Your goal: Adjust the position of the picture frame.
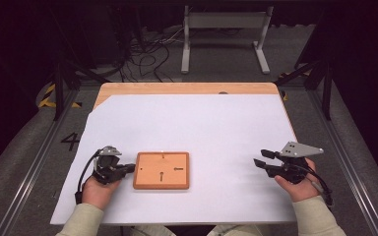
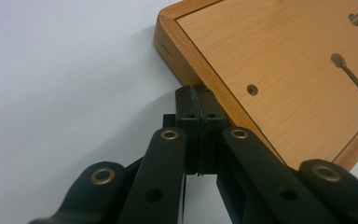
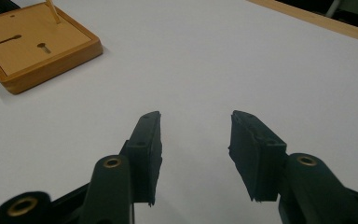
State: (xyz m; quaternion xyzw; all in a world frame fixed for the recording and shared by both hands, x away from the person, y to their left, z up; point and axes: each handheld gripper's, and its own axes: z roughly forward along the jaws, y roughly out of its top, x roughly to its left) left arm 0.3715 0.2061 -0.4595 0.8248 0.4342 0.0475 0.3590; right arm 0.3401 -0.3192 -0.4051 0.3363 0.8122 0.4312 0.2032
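Closed left fingers (image 2: 196, 105) against the wooden board's (image 2: 284, 79) near edge.

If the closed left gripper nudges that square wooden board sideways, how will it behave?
The flat square wooden board looks rigid, so it should move as one piece, not bend. Lying flat and low on the smooth white table cover, it probably slides rather than tips. The left gripper sits near one corner, so it may pivot.

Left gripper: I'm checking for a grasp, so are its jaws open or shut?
Shut. The left gripper's two black pads meet with no gap and nothing between, tips at the edge of the flat square wooden board.
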